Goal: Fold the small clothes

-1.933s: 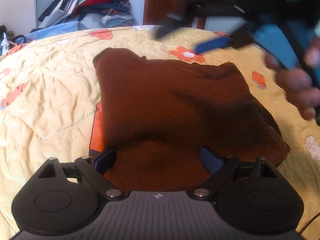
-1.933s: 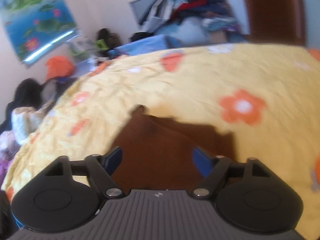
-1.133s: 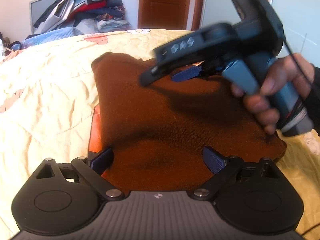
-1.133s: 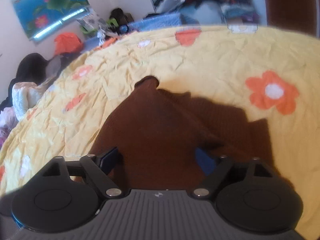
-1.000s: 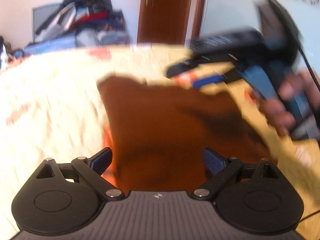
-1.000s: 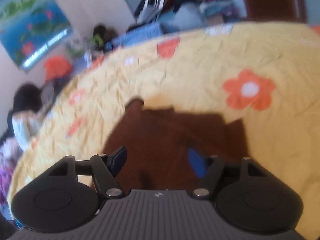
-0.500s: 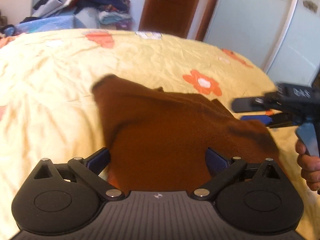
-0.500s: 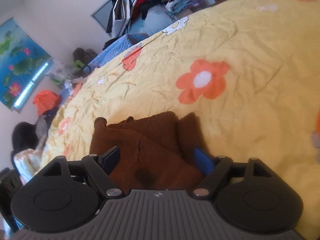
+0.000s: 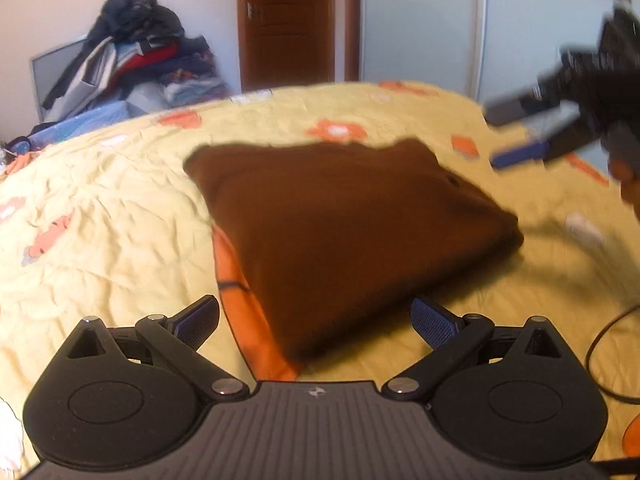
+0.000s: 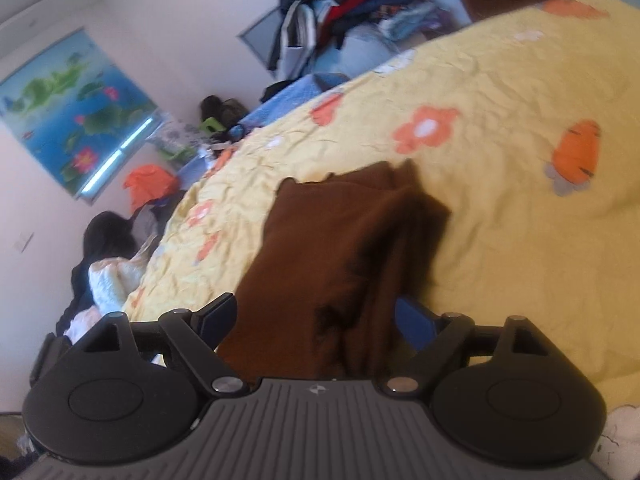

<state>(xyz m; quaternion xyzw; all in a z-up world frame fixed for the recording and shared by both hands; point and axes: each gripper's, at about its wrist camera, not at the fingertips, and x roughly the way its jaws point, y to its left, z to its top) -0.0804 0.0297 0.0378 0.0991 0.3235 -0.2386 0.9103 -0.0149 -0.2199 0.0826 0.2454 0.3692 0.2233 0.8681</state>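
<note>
A folded brown knit garment (image 9: 344, 232) lies flat on the yellow quilted bed cover with orange flowers (image 9: 112, 232). My left gripper (image 9: 316, 320) hangs at the garment's six o'clock edge, fingers (image 9: 200, 318) spread wide, pressing nothing. My right gripper (image 10: 316, 316) is at its three o'clock side, fingers (image 10: 218, 314) opening, the cloth below them but not pinched.
</note>
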